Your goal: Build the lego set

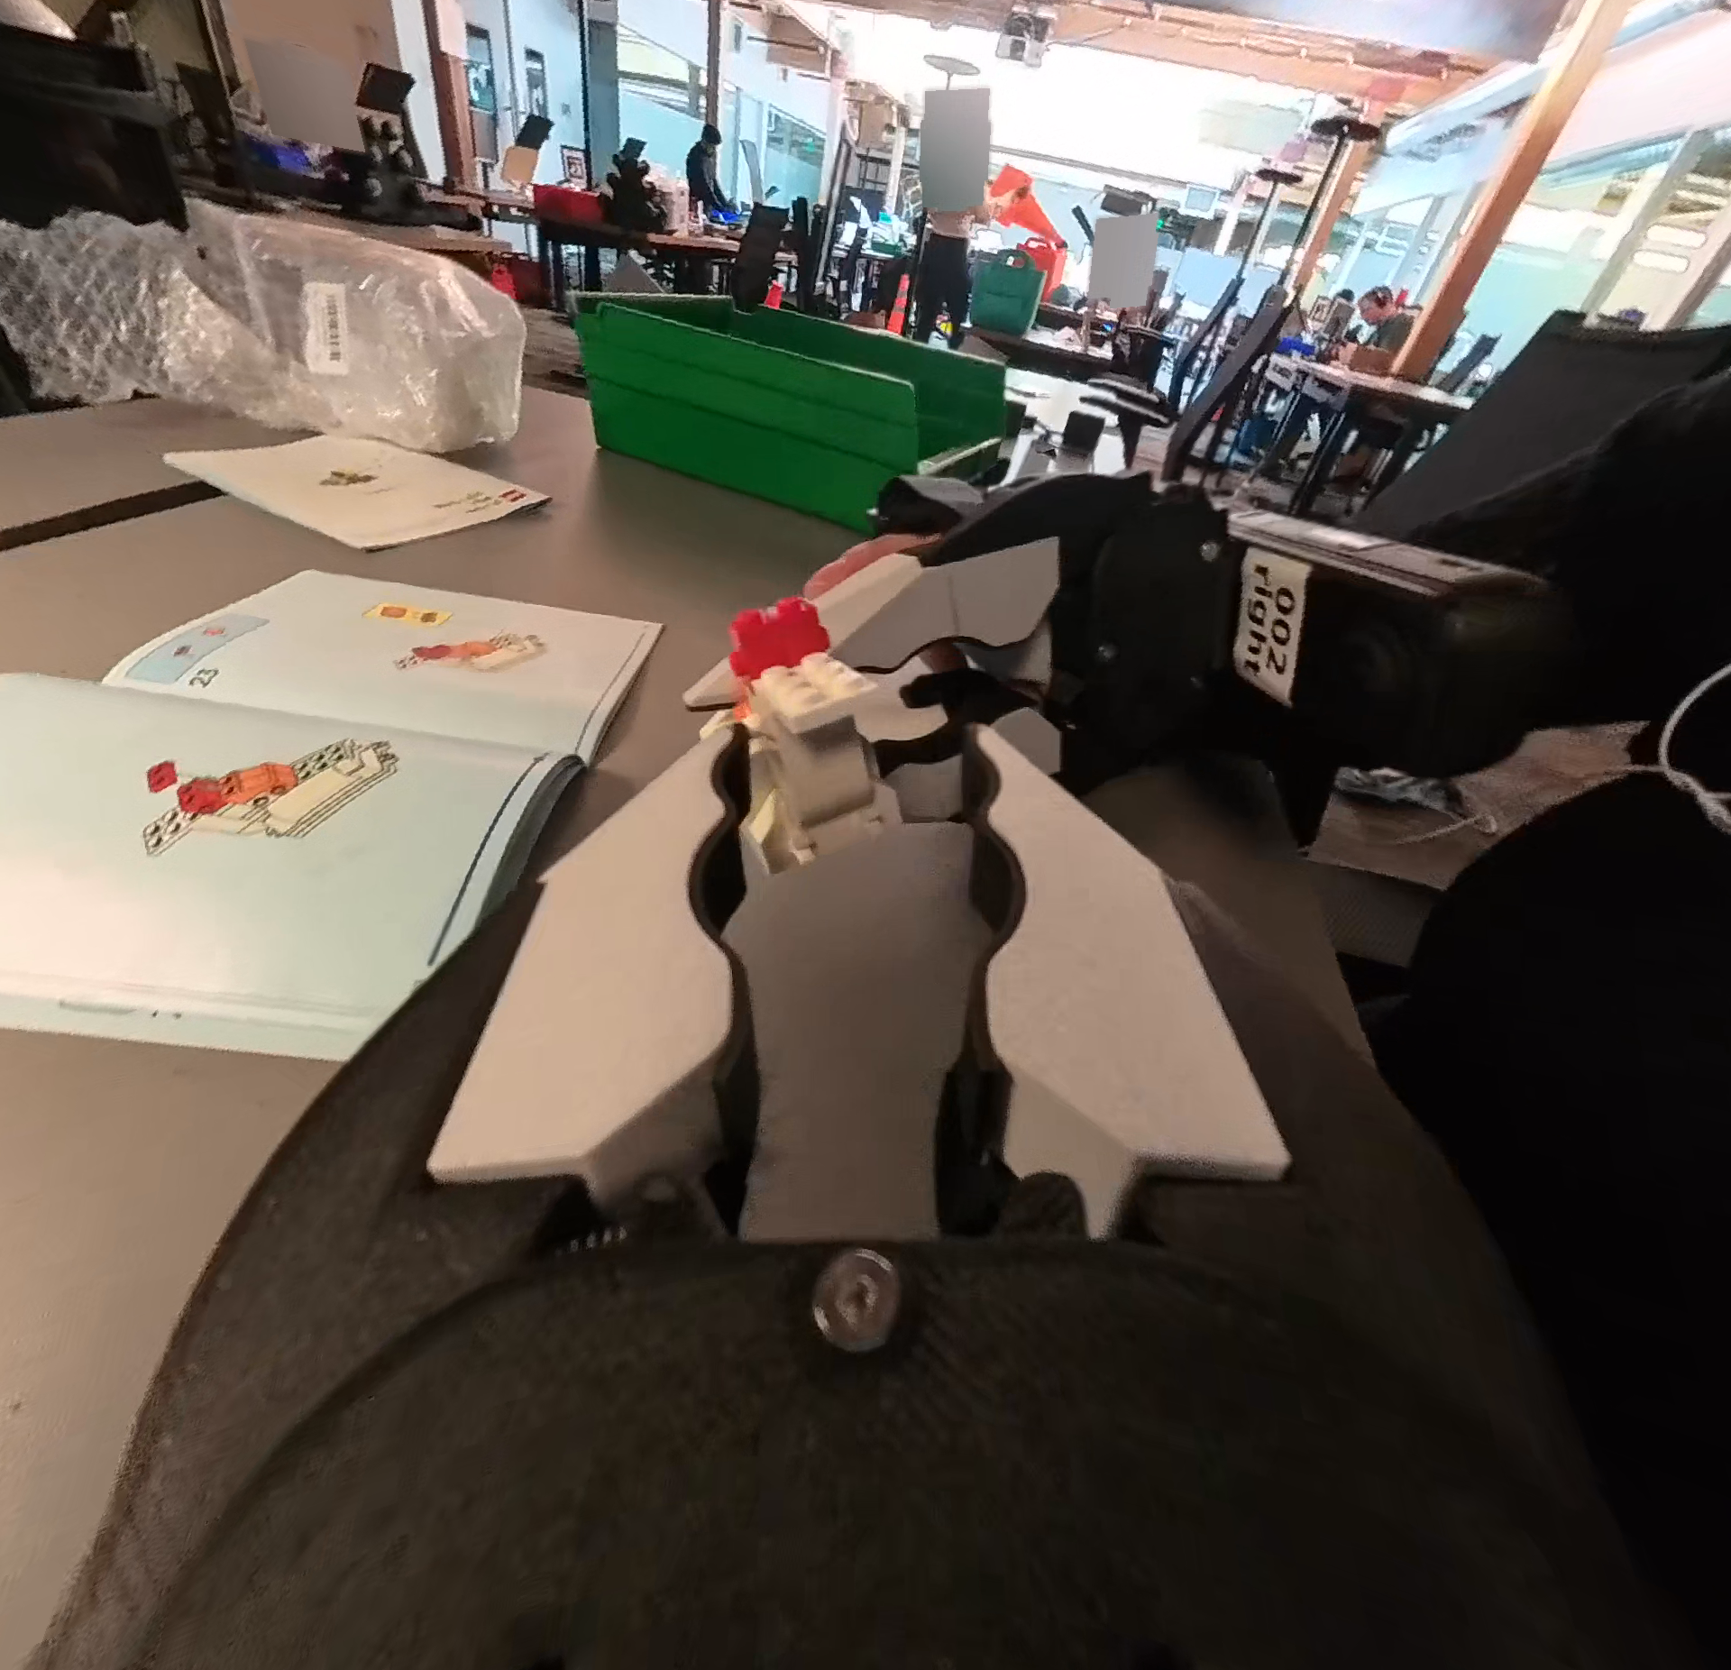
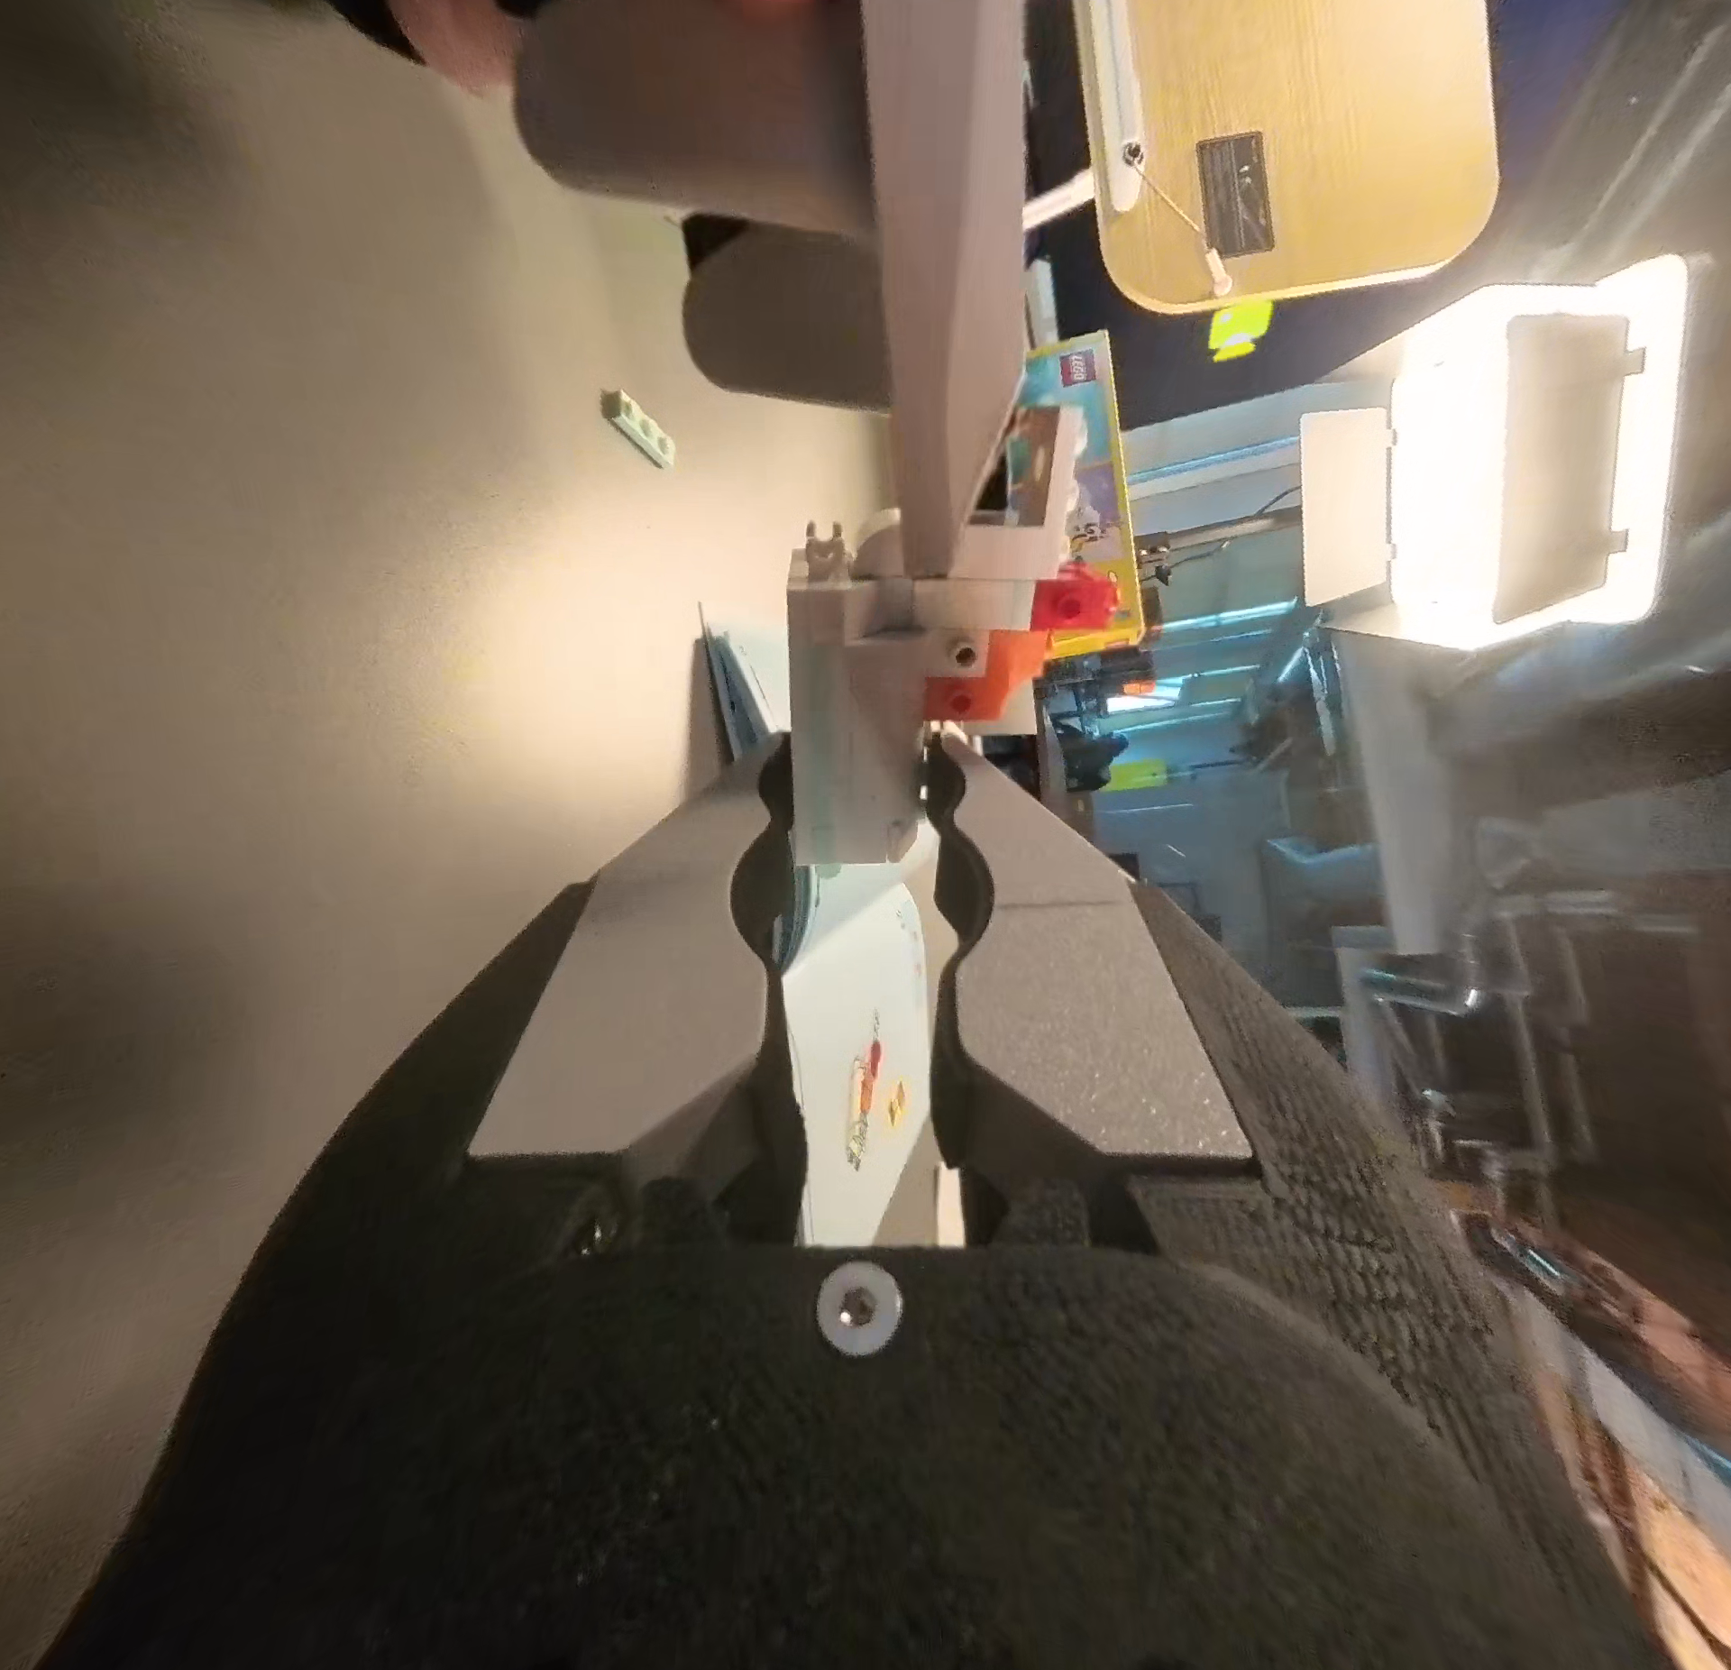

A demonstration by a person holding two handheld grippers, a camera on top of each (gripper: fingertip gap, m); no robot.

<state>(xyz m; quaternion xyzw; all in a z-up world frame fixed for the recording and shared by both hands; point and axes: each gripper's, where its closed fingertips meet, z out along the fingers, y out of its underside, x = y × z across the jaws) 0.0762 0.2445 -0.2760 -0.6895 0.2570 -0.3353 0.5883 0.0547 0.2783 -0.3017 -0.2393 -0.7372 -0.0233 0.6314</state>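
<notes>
Grey counter (image 1: 656,538) in a busy open workshop carries the work, and above it, held in the air, is the lego model (image 1: 810,763): a small white build with a curved white arch piece and a studded white plate on top, a red brick (image 1: 779,637) at its far end and a sliver of orange beneath. In the right wrist view the same lego model (image 2: 871,688) shows white walls, stepped orange and red bricks with round holes, and a white window frame. The left gripper (image 1: 848,782) has its jaws clenched on the white body. The right gripper (image 2: 857,772) grips it too, jaws closed on the white block; in the left view it comes in from the right, its tips largely hidden behind the model. An open instruction booklet (image 1: 281,810) lies flat to the left, a second closed leaflet (image 1: 365,491) beyond it, then a green bin (image 1: 777,407) and a bubble-wrap bag (image 1: 281,323). A loose pale plate (image 2: 639,431) lies on the counter. The model's underside is hidden, and the background is blurred
</notes>
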